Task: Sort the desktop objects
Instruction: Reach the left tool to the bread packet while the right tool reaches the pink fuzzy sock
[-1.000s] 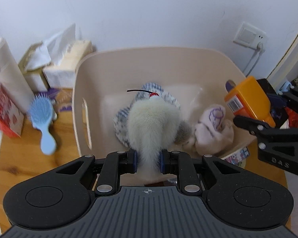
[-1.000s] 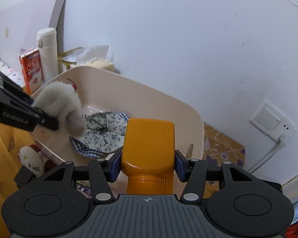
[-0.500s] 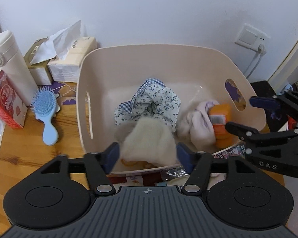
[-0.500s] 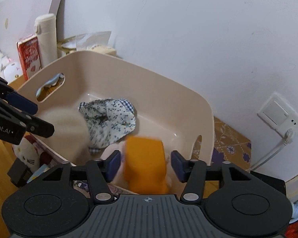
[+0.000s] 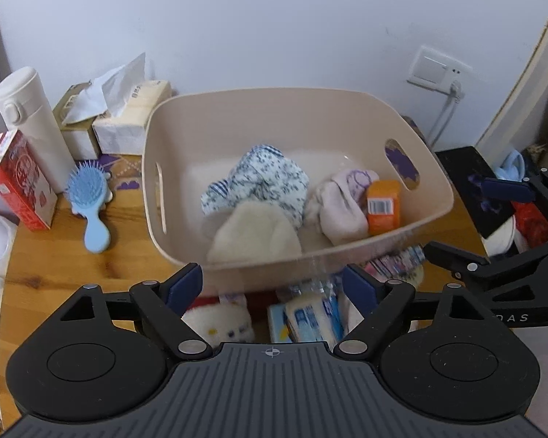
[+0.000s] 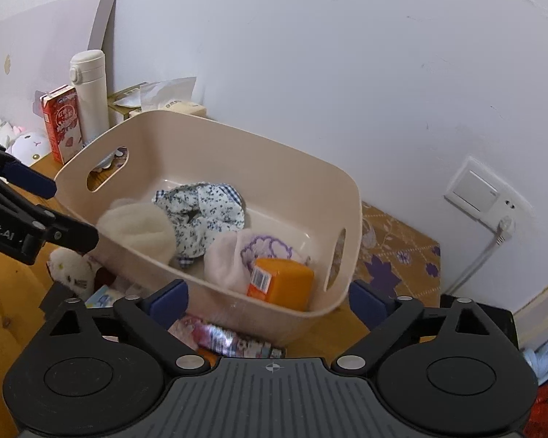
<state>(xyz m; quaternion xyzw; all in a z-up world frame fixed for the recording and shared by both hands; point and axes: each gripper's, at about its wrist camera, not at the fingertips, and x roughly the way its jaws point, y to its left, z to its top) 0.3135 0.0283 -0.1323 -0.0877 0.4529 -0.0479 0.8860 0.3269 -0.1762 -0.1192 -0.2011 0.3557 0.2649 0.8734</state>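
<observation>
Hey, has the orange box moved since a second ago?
Yes. The orange box was held over the beige bin's near rim; the right gripper has just been opening, and it now lies inside beside the pink cloth.

A plain white painted wall (image 6: 347,73) with faint cracks near the top backs a warm honey-coloured wooden tabletop (image 5: 54,266). Low on that wall, to its right, sits a white switch-and-socket plate (image 6: 478,193) with a white plug and cable; below it lies a mustard cloth with purple flowers (image 6: 394,255)
</observation>
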